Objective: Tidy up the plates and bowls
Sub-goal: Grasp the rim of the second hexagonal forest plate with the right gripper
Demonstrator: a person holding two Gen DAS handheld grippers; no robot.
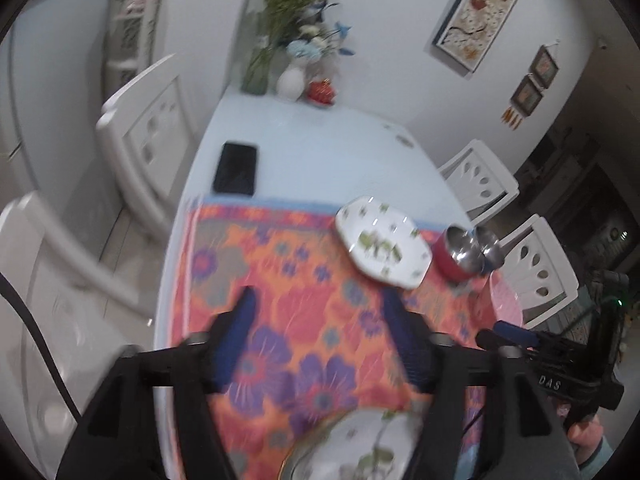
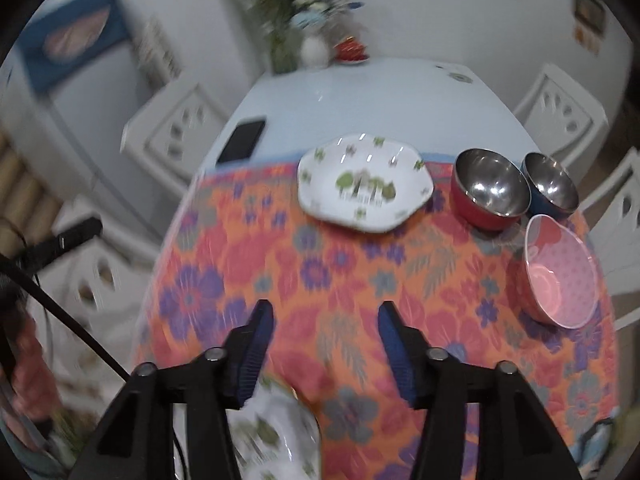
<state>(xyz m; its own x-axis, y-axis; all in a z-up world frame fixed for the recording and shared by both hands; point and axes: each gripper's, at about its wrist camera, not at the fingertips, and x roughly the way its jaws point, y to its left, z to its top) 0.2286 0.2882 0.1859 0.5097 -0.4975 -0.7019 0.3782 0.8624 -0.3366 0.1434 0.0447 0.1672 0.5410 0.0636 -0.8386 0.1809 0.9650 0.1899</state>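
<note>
1. Standing apart with nothing between the blue pads: left gripper [image 1: 316, 300], well open above the floral cloth [image 1: 280, 280]; right gripper [image 2: 326, 312], also open and empty.
2. Lying just below and behind both grippers, at the near edge: a white plate with green tree print [image 1: 360, 448], only partly in view and blurred.
3. Resting farther out on the cloth: a second white plate [image 2: 364, 182], many-sided rim, same green print, flat.
4. Sitting to its right, close together: red-sided steel bowl [image 2: 490, 188] and blue-sided steel bowl [image 2: 552, 184], apparently touching; just nearer, a pink bowl [image 2: 560, 272] tilted on its side, mouth toward the camera.
5. Lying apart on the bare table [image 2: 360, 88]: a black phone [image 2: 242, 140].
6. Risks, as a judgement: tilted pink bowl rolling if nudged; shiny steel bowls slipping from narrow pads; glazed plates chipping if stacked off-centre or dropped; cloth dragging and shifting everything.
</note>
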